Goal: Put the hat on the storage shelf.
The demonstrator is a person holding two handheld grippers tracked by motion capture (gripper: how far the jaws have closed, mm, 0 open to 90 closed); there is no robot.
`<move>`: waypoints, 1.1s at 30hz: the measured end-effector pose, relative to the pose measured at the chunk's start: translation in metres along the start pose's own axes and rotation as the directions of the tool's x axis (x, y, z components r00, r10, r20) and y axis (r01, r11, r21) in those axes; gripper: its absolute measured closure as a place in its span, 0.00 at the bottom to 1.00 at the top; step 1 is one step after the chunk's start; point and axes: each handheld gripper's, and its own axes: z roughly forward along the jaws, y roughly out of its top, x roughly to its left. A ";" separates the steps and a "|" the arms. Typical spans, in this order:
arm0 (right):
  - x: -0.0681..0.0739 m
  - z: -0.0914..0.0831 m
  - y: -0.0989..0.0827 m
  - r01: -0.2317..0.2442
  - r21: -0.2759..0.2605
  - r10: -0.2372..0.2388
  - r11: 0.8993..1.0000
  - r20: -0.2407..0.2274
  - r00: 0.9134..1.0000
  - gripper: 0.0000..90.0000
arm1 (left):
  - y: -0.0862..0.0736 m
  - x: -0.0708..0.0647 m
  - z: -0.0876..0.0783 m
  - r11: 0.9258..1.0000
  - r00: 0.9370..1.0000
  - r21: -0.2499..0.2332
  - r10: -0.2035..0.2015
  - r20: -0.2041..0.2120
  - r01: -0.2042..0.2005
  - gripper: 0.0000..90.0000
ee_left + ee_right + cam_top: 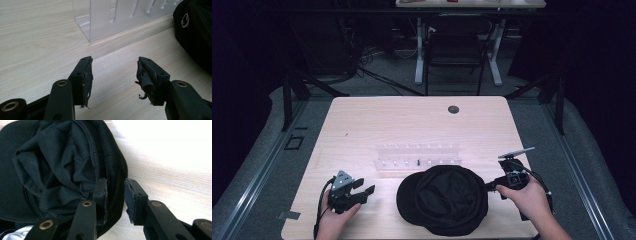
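Observation:
A black cap lies at the table's near edge with its crumpled lining facing up. My right gripper is at the cap's right side. In the right gripper view its jaws stand apart astride the cap's rim, one pad inside the cap and the other outside over the wood. I see no squeeze on the fabric. My left gripper rests on the table left of the cap. It is open, with bare wood between the pads. The cap's edge lies off to that gripper's right.
A clear acrylic rack with a row of slots stands just behind the cap, close ahead of the left gripper. A small dark piece sits in it. The wooden table has a round grommet near its far edge.

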 end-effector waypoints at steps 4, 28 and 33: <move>0.000 0.004 0.002 -0.003 0.018 0.003 1.000 0.000 1.000 0.80 | 0.000 0.000 0.000 1.000 1.000 0.006 0.001 0.002 -0.001 0.52; -0.002 0.021 0.008 -0.042 0.119 0.044 0.992 -0.017 0.999 0.88 | 0.000 0.001 0.000 1.000 1.000 0.001 -0.005 0.003 0.005 0.52; -0.004 0.021 0.009 -0.043 0.130 0.047 0.991 -0.026 0.999 0.88 | 0.000 0.000 0.001 1.000 1.000 0.001 -0.008 0.003 0.008 0.52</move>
